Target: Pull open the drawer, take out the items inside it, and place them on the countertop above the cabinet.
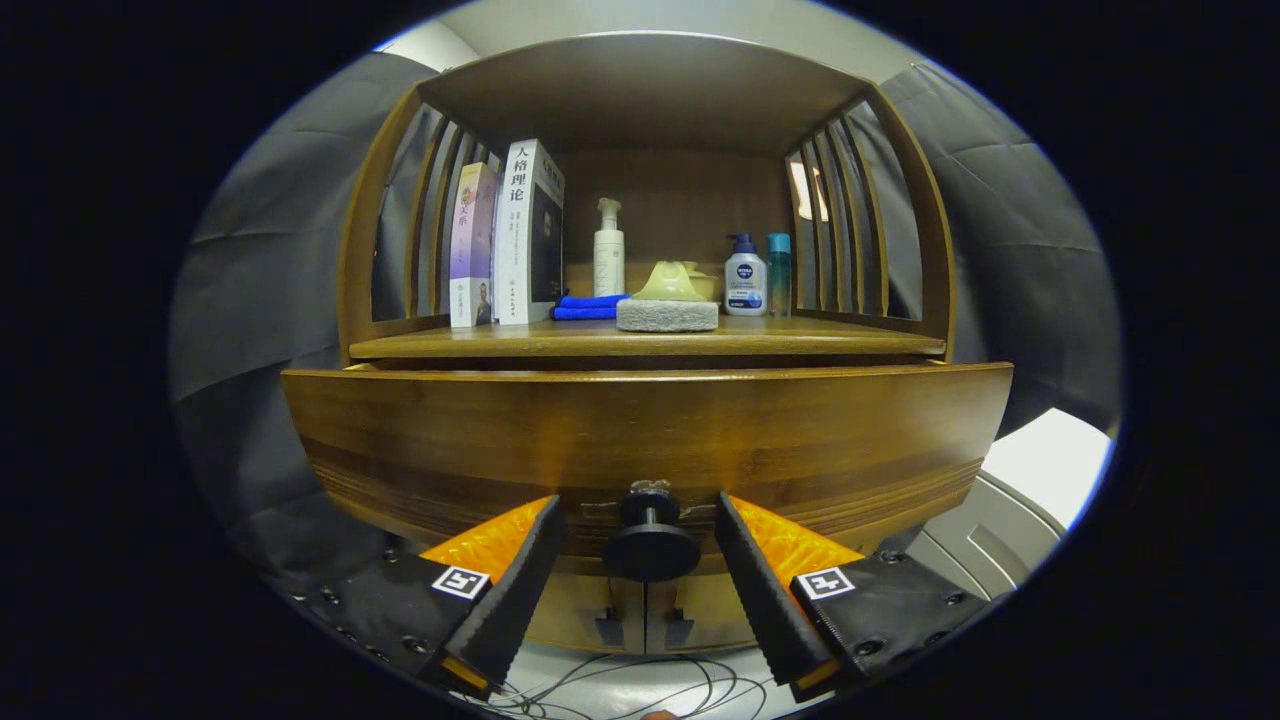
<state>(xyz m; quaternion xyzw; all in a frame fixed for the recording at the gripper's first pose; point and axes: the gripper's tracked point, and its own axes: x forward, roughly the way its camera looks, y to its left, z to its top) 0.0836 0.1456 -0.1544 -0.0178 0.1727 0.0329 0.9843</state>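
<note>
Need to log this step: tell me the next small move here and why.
Probably close the gripper on the knob. The knob sits between the open jaws, neither touching it, and the drawer looks only slightly out from under the shelf, so a firm grip should come before pulling further.

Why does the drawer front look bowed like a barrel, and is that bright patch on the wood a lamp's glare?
In the gripper view, the fisheye lens bends straight edges, so the drawer front and shelf curve. The warm sheen on the wood is light reflecting, soft rather than blown out. The knob, between the open gripper fingers, looks sharp; the bottles behind are small but legible.
</note>
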